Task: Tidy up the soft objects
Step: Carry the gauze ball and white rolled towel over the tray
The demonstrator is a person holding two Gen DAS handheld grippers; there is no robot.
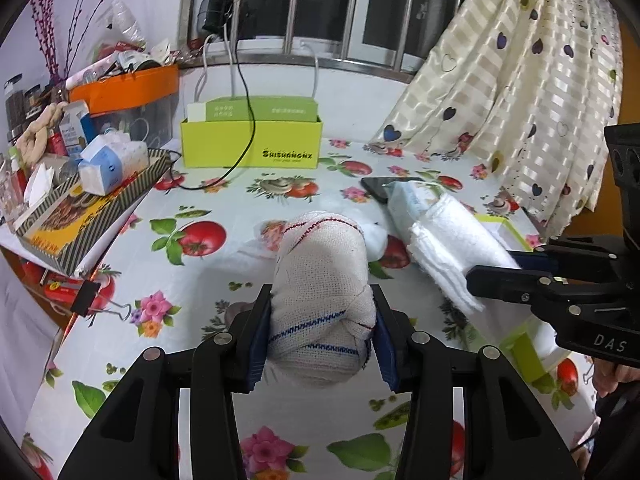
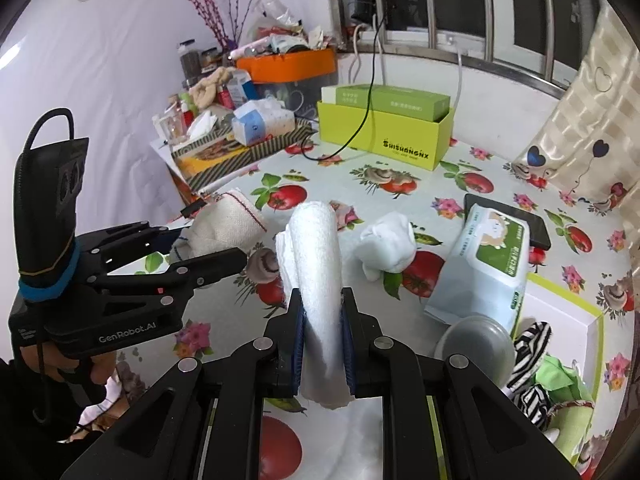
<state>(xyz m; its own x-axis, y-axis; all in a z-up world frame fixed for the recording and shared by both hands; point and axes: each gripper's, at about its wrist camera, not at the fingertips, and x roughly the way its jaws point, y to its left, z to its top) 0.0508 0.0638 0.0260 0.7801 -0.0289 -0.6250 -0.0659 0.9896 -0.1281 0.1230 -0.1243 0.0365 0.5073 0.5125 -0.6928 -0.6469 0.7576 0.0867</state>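
**Grippers each clamp a rolled cloth above the fruit-print bench**

Left gripper (image 1: 322,336) has its blue-padded fingers closed on a rolled off-white gauze cloth with blue and red stitching (image 1: 320,280), which stands up between them and bulges over their tips. The same bundle shows in the right wrist view (image 2: 224,224), pinched at the end of that gripper's black fingers.

The right gripper (image 2: 323,340) is clamped on a rolled white terry towel (image 2: 316,264), the roll squeezed narrow between the pads and rising upright past them. From the left wrist view the towel (image 1: 448,244) lies slanted, its loose layered end hanging just beside the other cloth.

Both bundles are held over the bench covered in a white tomato-and-flower oilcloth (image 1: 224,208). On that cloth, between the two rolls and farther back, sits a small crumpled white sock-like bundle (image 2: 386,248). To its right lies a soft pack of wet wipes with a green label (image 2: 486,264), resting partly on a black phone (image 2: 520,216). A white tray with a lime-green rim (image 2: 576,308) at the right edge holds a black-and-white striped fabric (image 2: 532,348). A lime-green cardboard box (image 1: 250,140) stands at the back, near the window.
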